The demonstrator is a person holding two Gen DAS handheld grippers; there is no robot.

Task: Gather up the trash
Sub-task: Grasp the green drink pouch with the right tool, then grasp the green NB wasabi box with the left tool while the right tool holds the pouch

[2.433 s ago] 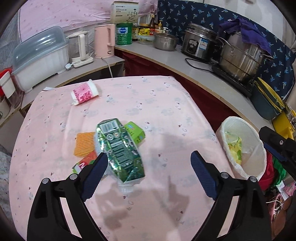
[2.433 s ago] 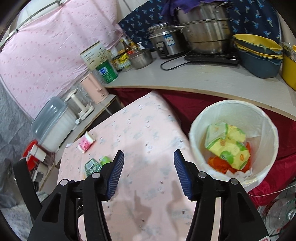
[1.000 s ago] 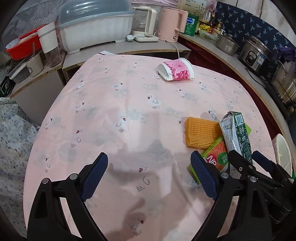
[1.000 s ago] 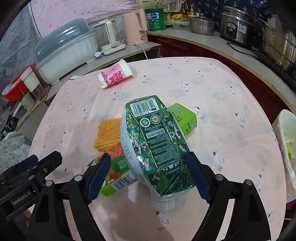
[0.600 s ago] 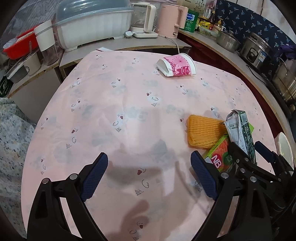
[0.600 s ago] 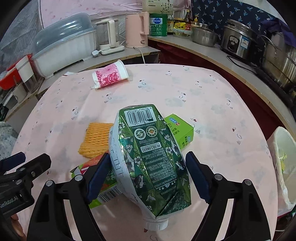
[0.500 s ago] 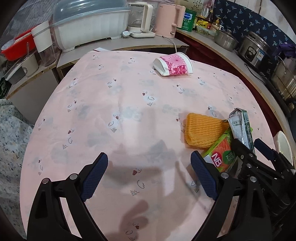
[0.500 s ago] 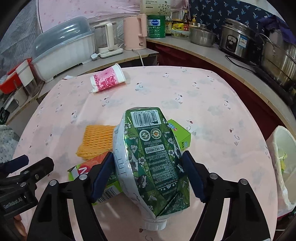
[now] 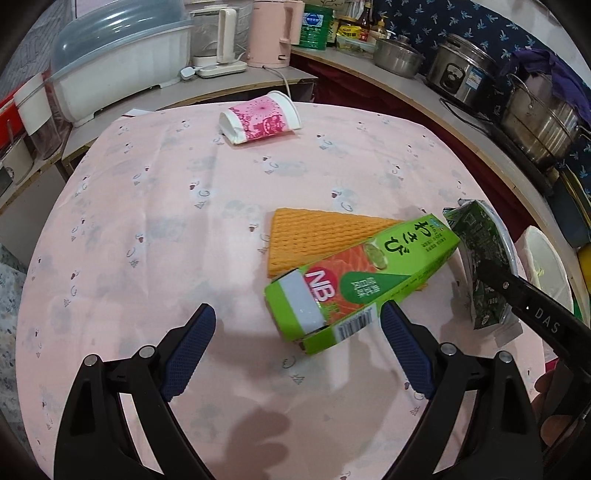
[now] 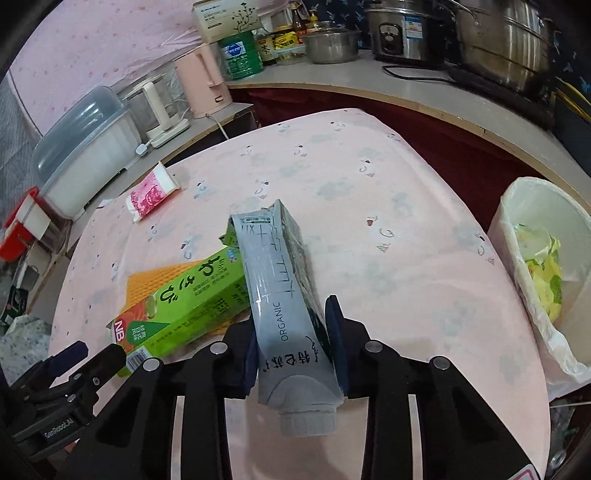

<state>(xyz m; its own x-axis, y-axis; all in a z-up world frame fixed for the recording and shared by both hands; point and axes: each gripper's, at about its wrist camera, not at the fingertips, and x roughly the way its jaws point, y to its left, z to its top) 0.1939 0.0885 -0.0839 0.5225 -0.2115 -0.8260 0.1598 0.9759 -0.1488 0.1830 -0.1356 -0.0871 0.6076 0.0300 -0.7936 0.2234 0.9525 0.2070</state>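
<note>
Pink cloth printed with small motifs covers a round tabletop (image 9: 155,229) in a crowded kitchen. Nearest, the left gripper (image 9: 295,354) hovers over the cloth with its blue-padded fingers (image 9: 188,350) spread wide and holding nothing; the near end of a green wasabi box (image 9: 362,284) lies on the cloth between the fingertips, untouched. Just right of it, the right gripper (image 10: 293,341) has just been closing its fingers and now clamps a flattened green drink carton (image 10: 280,295) by its two faces, grey side up, cap end (image 10: 308,421) toward the camera. The carton's far end points across the cloth, beside the box. Under the box's far end lies an orange foam net sleeve (image 9: 314,232), flat on the cloth. Farther on, well apart from these, a pink-patterned paper cup (image 9: 258,122) lies on its side near the far edge. At the right edge of the tabletop stands a white-lined trash bin (image 10: 517,206) with yellow-green wrappers (image 10: 543,266) inside. Beyond, a curved counter carries a pink kettle (image 9: 273,33), a green tin (image 9: 314,26), steel pots (image 9: 539,114) and a rice cooker (image 9: 465,77).
</note>
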